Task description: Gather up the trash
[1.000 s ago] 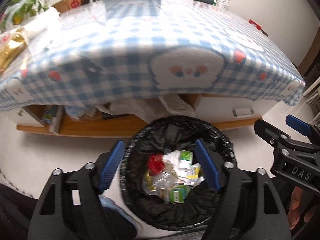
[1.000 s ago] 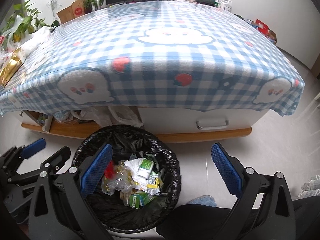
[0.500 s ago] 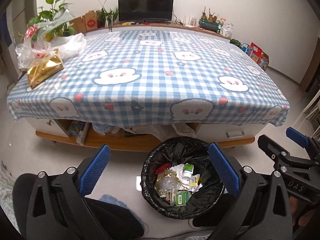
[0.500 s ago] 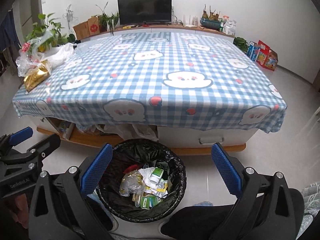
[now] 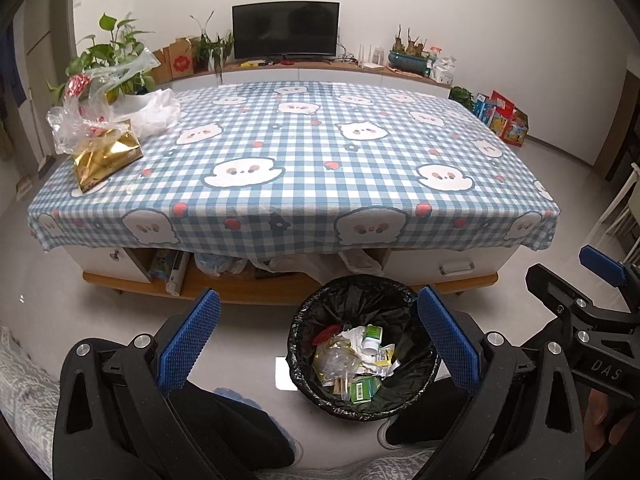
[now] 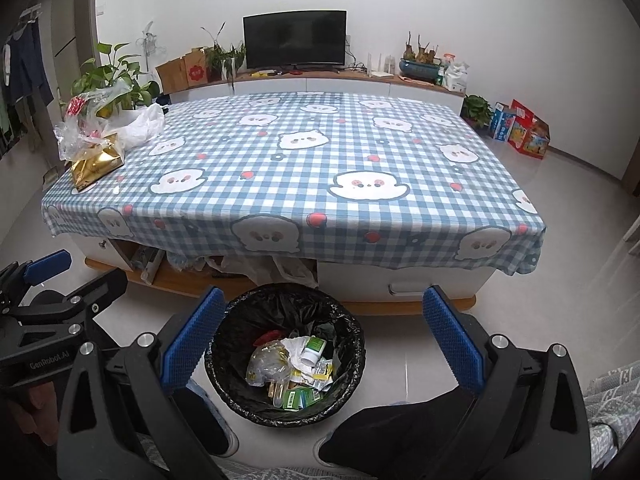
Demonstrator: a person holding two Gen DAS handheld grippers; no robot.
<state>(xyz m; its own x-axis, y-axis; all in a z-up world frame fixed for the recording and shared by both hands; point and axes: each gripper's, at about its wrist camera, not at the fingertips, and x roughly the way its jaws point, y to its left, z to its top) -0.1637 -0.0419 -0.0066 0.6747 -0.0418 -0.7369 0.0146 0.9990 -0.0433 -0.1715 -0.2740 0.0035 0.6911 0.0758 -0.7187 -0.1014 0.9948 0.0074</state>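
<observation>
A black-lined trash bin [image 5: 304, 332] stands on the floor before the table, also in the right wrist view [image 6: 352, 344]. It holds trash [image 5: 354, 364]: wrappers, a white bottle, green cartons, also in the right wrist view [image 6: 294, 372]. My left gripper [image 5: 318, 338] is open and empty, held high above the bin. My right gripper [image 6: 320, 340] is open and empty, beside the left. The table [image 5: 304, 160] has a blue checked cloth, also in the right wrist view [image 6: 304, 168].
A gold bag [image 5: 106, 160] and clear plastic bags [image 5: 92, 108] lie at the table's far left corner. Clutter fills the shelf [image 5: 224, 266] under the table. A TV [image 5: 286, 30], plants and boxes line the far wall. My legs [image 5: 236, 428] flank the bin.
Both grippers have pulled up and back from close over the bin. The whole table top and room have come into view. The left jaws have opened wider.
</observation>
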